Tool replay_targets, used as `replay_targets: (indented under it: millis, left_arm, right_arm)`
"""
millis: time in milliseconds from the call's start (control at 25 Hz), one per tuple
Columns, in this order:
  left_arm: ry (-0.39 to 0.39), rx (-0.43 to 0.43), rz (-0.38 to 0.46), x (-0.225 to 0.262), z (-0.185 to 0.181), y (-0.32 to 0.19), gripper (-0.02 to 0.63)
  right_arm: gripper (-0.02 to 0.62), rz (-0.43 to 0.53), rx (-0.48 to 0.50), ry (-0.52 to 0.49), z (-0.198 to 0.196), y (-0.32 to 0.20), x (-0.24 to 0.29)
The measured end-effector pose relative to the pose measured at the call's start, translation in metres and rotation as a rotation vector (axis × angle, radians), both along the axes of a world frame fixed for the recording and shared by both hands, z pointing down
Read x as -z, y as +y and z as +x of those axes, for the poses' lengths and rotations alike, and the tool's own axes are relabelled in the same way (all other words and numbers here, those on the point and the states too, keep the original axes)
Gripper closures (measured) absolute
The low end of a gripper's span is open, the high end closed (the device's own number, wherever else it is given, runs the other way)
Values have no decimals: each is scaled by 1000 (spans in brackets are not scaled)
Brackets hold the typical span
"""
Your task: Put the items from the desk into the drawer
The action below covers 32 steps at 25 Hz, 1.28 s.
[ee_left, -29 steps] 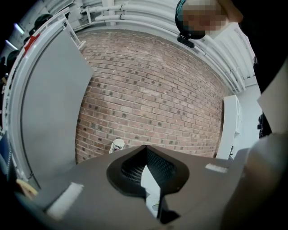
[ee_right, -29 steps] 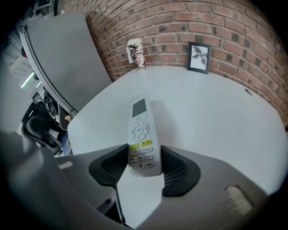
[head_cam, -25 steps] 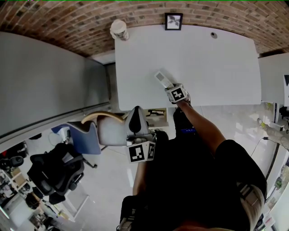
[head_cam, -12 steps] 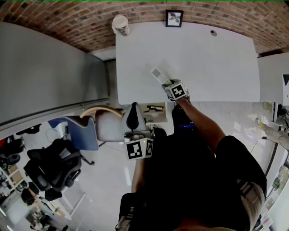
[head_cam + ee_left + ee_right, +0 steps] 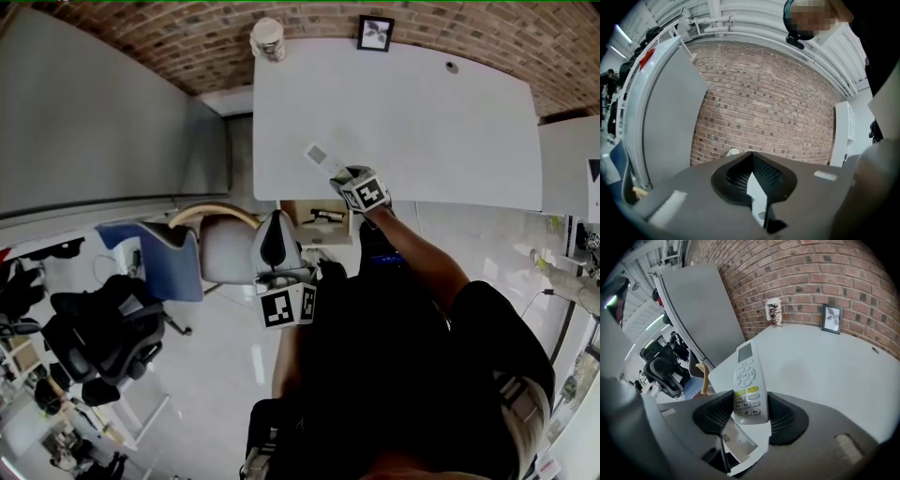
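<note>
A white remote control (image 5: 747,380) with grey and yellow buttons is clamped by its lower end in my right gripper (image 5: 750,404). In the head view the remote (image 5: 322,157) is above the white desk (image 5: 441,131), near its front left corner, and sticks out up-left from the right gripper (image 5: 343,174). An open drawer (image 5: 319,217) with a dark item inside sits below the desk's front edge. My left gripper (image 5: 277,227) is left of the drawer at chair height. In the left gripper view, its jaws (image 5: 751,157) meet at the tips with nothing in them.
A paper cup (image 5: 268,37) and a small picture frame (image 5: 375,33) stand at the desk's far edge by the brick wall. A grey chair (image 5: 211,258) is left of the drawer. A grey partition (image 5: 103,122) runs along the left. Office chairs (image 5: 103,333) stand further left.
My right gripper has lifted the remote and carried it toward the desk's front left corner. The left gripper has shifted slightly near the chair.
</note>
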<state>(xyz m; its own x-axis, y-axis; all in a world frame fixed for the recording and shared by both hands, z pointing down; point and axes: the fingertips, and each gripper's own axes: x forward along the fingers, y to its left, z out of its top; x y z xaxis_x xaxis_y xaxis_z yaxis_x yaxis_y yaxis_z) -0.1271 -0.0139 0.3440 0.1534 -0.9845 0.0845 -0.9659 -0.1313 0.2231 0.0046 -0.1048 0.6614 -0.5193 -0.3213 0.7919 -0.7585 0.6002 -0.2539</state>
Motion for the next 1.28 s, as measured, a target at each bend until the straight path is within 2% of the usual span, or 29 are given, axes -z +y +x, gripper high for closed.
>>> replay_targets:
  millis: [400, 720, 1280]
  left_arm:
    - [6, 57, 3, -7, -38, 37, 591]
    - [17, 92, -28, -28, -58, 56, 591]
    - [13, 76, -80, -70, -73, 65, 591]
  right_arm:
    - [376, -9, 118, -45, -52, 54, 8]
    - [376, -28, 217, -71, -80, 92, 1]
    - [376, -84, 334, -27, -83, 146, -44]
